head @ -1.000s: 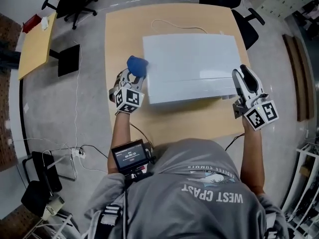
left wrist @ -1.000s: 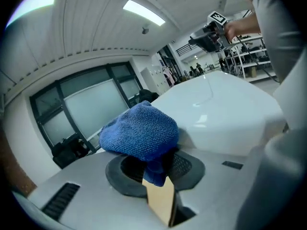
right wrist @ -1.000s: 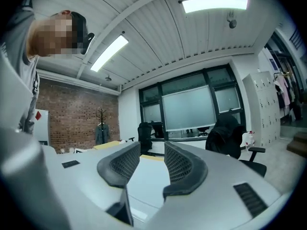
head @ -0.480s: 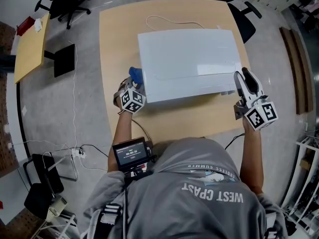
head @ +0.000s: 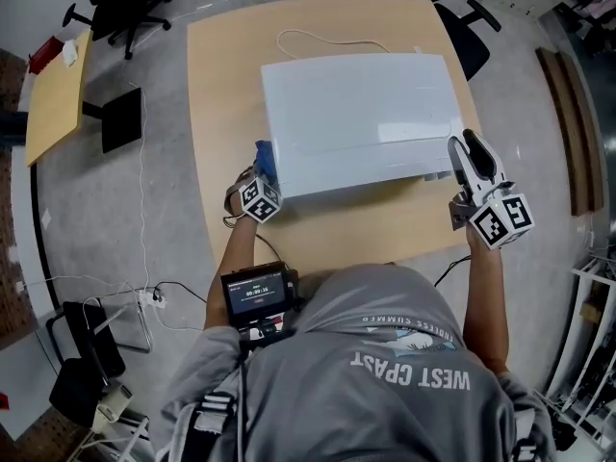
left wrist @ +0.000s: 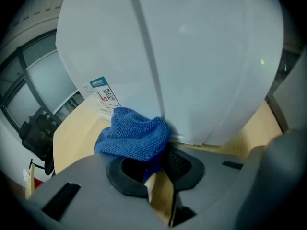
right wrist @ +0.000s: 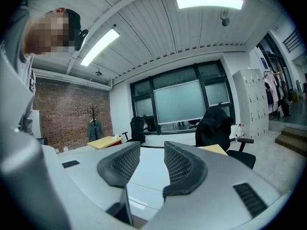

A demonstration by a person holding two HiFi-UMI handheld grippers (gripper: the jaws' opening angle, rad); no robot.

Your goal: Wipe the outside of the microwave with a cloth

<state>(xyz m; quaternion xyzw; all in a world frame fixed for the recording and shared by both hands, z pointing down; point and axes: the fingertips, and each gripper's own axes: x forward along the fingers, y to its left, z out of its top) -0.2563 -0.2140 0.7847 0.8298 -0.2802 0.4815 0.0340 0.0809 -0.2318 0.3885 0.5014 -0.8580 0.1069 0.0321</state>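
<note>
Closest to you, a small screen (head: 255, 296) glows at your chest. Just past it, your left tool (head: 263, 171) points steeply down between the left edge of the worktop (head: 221, 114) and the microwave (head: 361, 118). Its jaws are clamped on a bunched blue cloth (head: 265, 157). In the left gripper view the blue cloth (left wrist: 134, 138) bulges out ahead of the left tool (left wrist: 153, 162) and lies against the microwave (left wrist: 192, 56), low on its white left side wall near the front corner. A printed sticker (left wrist: 103, 97) sits on that wall just beside the cloth.

Your right tool (head: 472, 157) is at the microwave's front right corner, near the worktop's right edge, and points nearly level. In the right gripper view the right tool (right wrist: 146, 159) has its jaws a narrow gap apart with nothing between them.

The microwave fills the middle of the worktop. Behind it a white cord (head: 327, 38) loops toward the far edge. On the floor beyond the far left corner stand an office chair (head: 125, 3) and a smaller wooden table (head: 58, 94).
</note>
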